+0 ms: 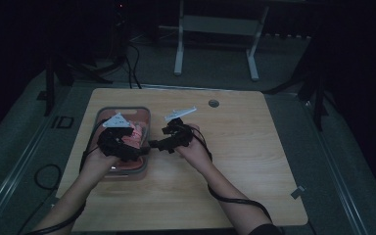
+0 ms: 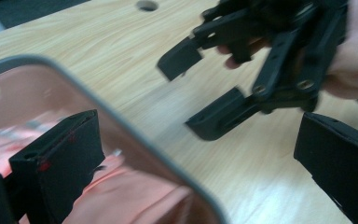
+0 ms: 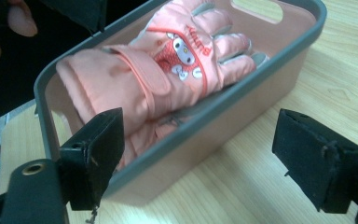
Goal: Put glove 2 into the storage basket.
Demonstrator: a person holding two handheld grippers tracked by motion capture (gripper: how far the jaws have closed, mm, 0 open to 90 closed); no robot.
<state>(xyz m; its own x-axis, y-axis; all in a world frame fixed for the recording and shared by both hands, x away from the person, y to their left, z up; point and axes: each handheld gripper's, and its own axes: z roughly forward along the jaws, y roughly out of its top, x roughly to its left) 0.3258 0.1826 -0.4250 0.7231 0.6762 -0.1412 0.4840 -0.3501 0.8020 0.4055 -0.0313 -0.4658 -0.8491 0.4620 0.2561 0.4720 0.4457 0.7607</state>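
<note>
A pink box with a grey rim [image 1: 126,108] stands on the left part of the wooden table. A pink padded glove [image 3: 168,65] with a cartoon figure lies inside it, also seen as glove [image 1: 138,133]. My left gripper [image 1: 129,149] hovers over the box's near right part. In the left gripper view, the left gripper [image 2: 200,163] is open: one jaw is above the glove [image 2: 121,196], the other is outside the rim [image 2: 168,158]. My right gripper [image 1: 157,144] points left at the box from just beside it. The right gripper [image 3: 207,158] is open and empty, and the box wall [image 3: 214,140] lies between its jaws.
Bare wood [image 1: 235,147] stretches to the right and front of the box. A small round hole [image 1: 214,103] sits near the table's far edge. Cables trail from both grippers off the near edge. A white frame [image 1: 215,24] stands on the floor beyond the table.
</note>
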